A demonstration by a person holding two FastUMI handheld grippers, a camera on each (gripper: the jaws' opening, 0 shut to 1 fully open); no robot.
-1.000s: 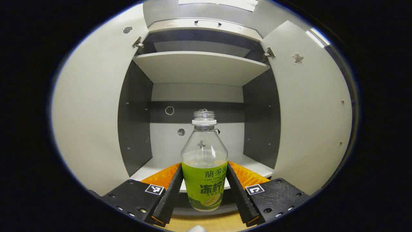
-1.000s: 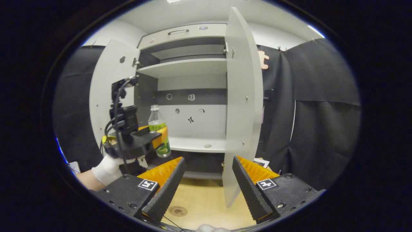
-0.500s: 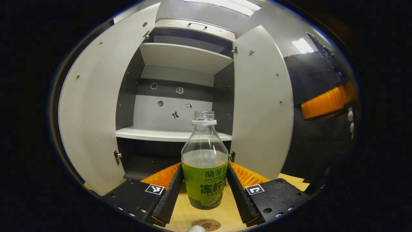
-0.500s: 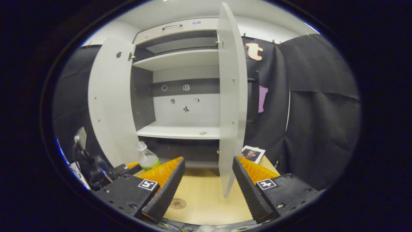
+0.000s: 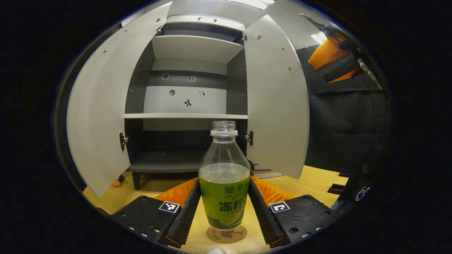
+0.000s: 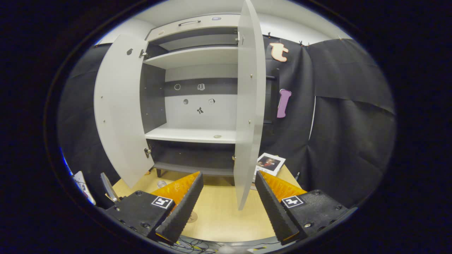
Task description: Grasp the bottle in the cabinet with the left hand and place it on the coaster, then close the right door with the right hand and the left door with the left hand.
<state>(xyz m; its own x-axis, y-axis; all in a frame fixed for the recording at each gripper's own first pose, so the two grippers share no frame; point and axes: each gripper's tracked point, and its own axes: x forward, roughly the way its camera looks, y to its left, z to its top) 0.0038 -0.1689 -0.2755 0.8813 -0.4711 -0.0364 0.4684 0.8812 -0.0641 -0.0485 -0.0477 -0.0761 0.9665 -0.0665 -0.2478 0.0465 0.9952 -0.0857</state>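
Bottle (image 5: 224, 183) is basically home now: a second ago your left gripper (image 5: 224, 211) had it up inside the cabinet (image 5: 187, 102) at shelf height, half a second ago it was coming down over the table (image 5: 310, 180), and now its base sits right over the coaster (image 5: 226, 235) at bottom centre of the left gripper view. Looks like it's touching or just about to, can't quite tell from this angle. The fingers are clamped on both sides of the green label, bottle upright, no cap on it and liquid inside, so I'd let go gently and pull straight back rather than sideways. Your right gripper (image 6: 226, 201) is wide open with nothing in it, hanging low centre in the right gripper view, and the right door's (image 6: 249, 106) edge stands just above the gap between its fingers. You can also catch that gripper at the upper right of the left gripper view. Both doors are wide open, left door (image 5: 102, 106) filling the left of that frame. So the placing step is nearly done; what's left is the release, then nudging the right door shut, then the left. Watch the bottle doesn't get clipped when that left door swings.
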